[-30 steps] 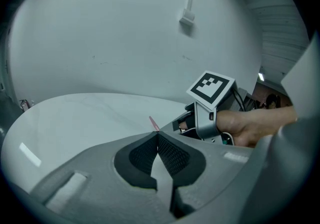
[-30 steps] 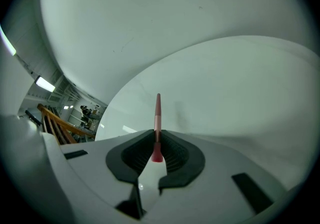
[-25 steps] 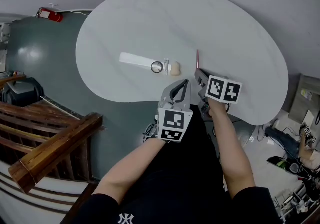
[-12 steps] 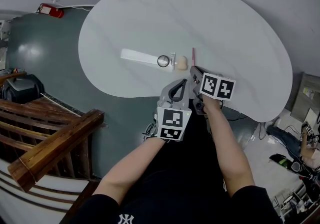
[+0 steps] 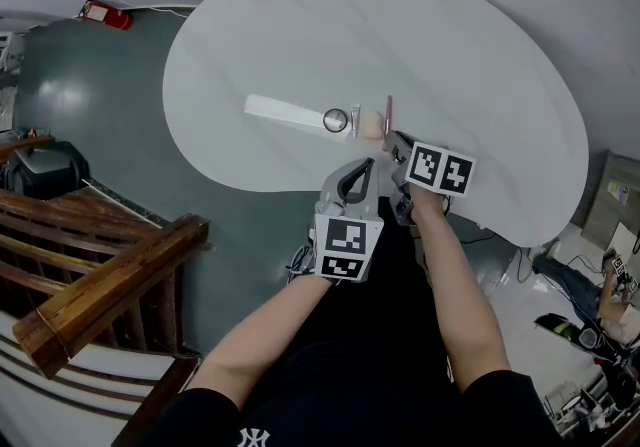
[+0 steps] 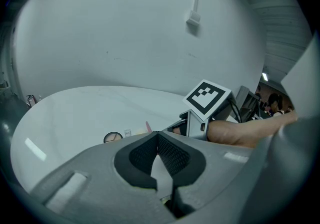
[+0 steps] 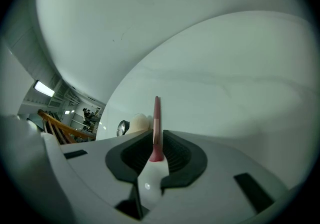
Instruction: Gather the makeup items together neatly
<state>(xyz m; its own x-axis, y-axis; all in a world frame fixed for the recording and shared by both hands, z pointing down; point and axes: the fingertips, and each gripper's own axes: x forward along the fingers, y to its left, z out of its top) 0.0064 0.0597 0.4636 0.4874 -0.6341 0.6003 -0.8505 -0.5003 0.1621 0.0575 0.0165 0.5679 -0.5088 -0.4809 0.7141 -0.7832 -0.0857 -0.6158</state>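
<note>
On the white table (image 5: 470, 45) lie, in a row, a long white tube (image 5: 285, 113), a round compact (image 5: 335, 119), a small clear item (image 5: 352, 122) and a beige sponge (image 5: 371, 125). My right gripper (image 5: 397, 142) is shut on a slim pink brush (image 5: 389, 112), which points away from me just right of the sponge. In the right gripper view the brush (image 7: 156, 123) stands between the pads, with the sponge (image 7: 140, 122) and compact (image 7: 122, 128) to its left. My left gripper (image 5: 370, 165) hovers at the table's near edge, shut and empty (image 6: 158, 135).
The table's near edge curves inward where I stand. A wooden stair rail (image 5: 110, 285) runs at the lower left, beyond the teal floor (image 5: 90, 125). Clutter lies on the floor at the right (image 5: 590, 305).
My right gripper has carried the pink brush to the left, closer to the sponge. The left gripper has stayed shut near the table edge.
</note>
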